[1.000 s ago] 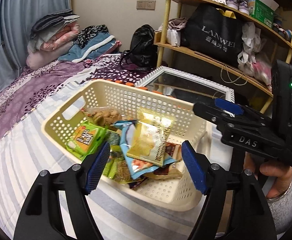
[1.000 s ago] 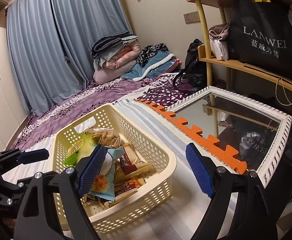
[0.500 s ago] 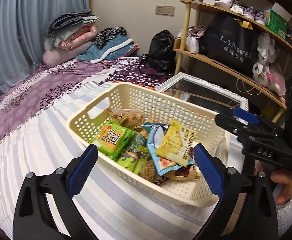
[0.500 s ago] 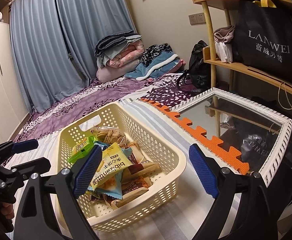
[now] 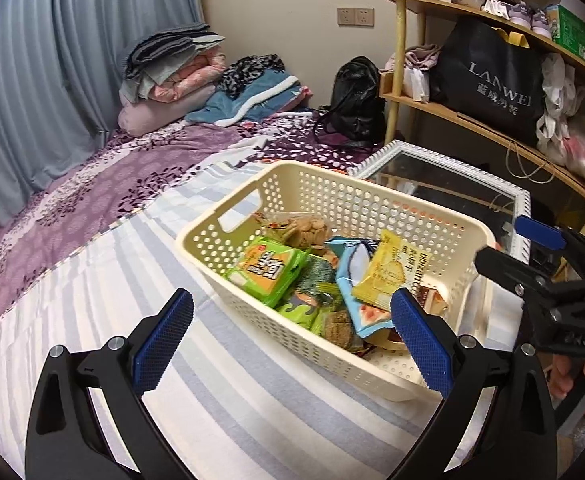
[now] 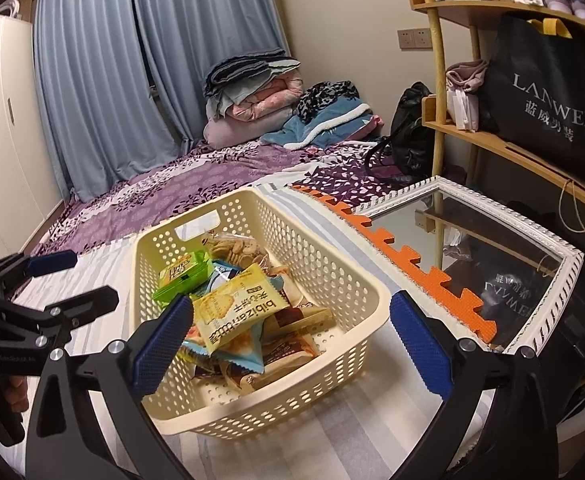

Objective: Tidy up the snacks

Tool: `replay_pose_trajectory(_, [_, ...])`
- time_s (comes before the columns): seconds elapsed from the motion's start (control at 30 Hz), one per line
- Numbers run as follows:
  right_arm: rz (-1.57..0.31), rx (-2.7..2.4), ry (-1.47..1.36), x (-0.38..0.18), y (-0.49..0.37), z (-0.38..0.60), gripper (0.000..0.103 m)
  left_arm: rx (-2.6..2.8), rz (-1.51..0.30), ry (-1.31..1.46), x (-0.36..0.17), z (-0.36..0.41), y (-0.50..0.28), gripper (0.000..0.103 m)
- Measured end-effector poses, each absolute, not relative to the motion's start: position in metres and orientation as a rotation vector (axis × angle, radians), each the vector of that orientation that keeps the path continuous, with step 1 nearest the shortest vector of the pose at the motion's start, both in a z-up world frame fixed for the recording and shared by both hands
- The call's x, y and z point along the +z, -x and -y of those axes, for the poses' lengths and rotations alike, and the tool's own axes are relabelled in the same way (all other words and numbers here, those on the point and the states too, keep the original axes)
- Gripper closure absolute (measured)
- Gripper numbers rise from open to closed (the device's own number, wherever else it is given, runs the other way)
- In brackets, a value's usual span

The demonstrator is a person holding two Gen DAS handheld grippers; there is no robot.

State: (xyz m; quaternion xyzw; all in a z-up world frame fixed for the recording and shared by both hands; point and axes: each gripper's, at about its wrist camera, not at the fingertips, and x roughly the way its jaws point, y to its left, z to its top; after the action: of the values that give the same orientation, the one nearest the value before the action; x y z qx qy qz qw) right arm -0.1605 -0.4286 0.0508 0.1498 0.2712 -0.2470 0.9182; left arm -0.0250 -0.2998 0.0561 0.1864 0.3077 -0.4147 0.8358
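A cream perforated basket stands on the striped bedsheet and holds several snack packs. A yellow biscuit pack lies on top, beside a green pack and a clear bag of round biscuits. The basket also shows in the right wrist view, with the yellow pack on top. My left gripper is open and empty, near the basket's front left wall. My right gripper is open and empty, above the basket's near end.
A white-framed mirror lies right of the basket behind an orange foam edge. A wooden shelf with a black bag stands at the right. Folded blankets are piled at the far end of the bed.
Both grippers have drawn back and up from the basket. The yellow biscuit pack, held over the basket a second ago, now lies on the pile. The left gripper has shifted left.
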Motion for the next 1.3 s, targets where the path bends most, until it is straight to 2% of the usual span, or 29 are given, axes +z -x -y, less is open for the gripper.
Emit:
replay_pose_trajectory(0.73, [-0.645,-0.525,-0.175,0.062,0.158,0.374,0.005,-0.696,-0.521,-0.46,0.068,0.262,0.033,0.003])
replay_pose_trajectory(1.3, [-0.661,-0.576,-0.056,0.07,0.156,0.344,0.005,-0.682,-0.5,-0.444,0.071,0.246,0.036,0.003])
